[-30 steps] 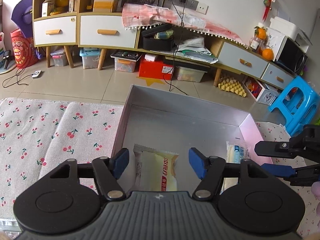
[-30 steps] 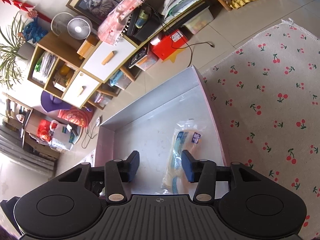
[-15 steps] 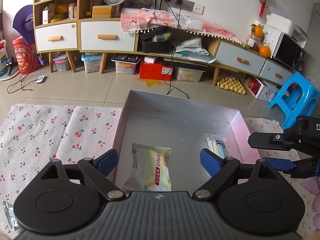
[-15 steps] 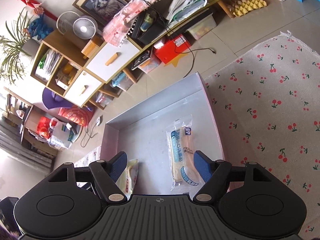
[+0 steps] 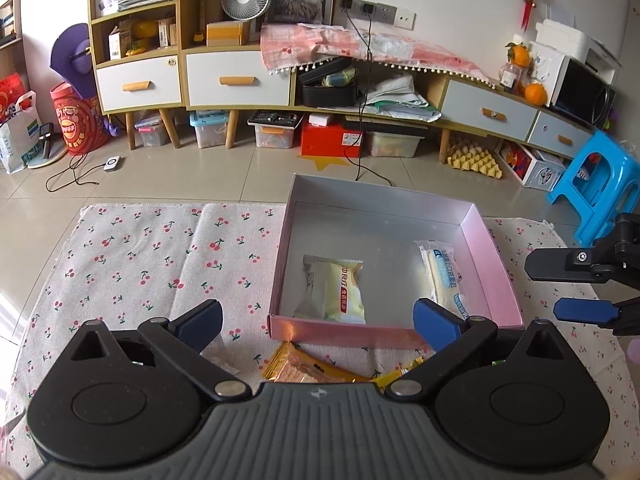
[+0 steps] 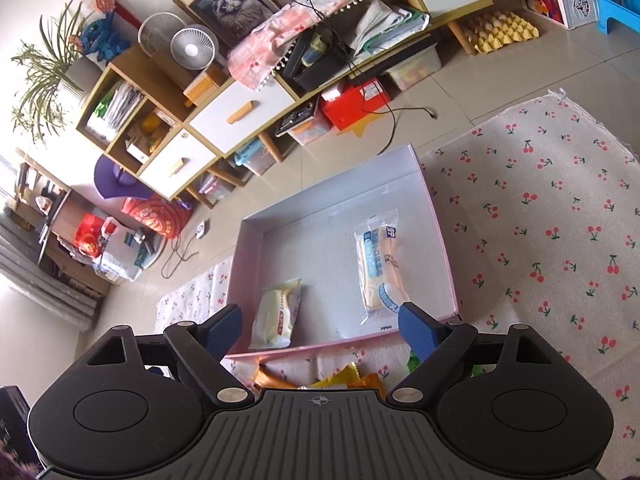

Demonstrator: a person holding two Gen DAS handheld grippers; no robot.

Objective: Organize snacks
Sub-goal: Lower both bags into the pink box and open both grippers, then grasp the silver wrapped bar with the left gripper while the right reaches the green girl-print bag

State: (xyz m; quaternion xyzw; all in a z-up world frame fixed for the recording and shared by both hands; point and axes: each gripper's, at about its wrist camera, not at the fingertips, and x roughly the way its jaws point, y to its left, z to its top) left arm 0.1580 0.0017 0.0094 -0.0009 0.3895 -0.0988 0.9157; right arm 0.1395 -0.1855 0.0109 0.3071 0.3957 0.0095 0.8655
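A shallow pink box point(image 5: 496, 268) with a grey inside sits on a cherry-print cloth point(image 5: 160, 252) at the far edge of the worktop. Two wrapped snacks lie flat on its floor, well apart: a pale yellow packet point(image 5: 334, 290) toward the left and a longer clear-wrapped roll with blue print point(image 5: 442, 276) along the right wall. Just outside the box's near wall, orange and yellow snack packets point(image 5: 308, 368) lie on the cloth, partly hidden by the tool body.

The left gripper point(image 5: 318, 322) hangs above the near wall, its blue fingers point(image 5: 198, 320) spreading wide with nothing held between them. The right gripper point(image 6: 320, 328) hovers over the same near wall, its fingers point(image 6: 418, 328) also opening and empty; in the left view it shows at the right edge.

Beyond lie a tiled floor, a low cabinet point(image 5: 236, 80) and a blue stool point(image 5: 600, 196).
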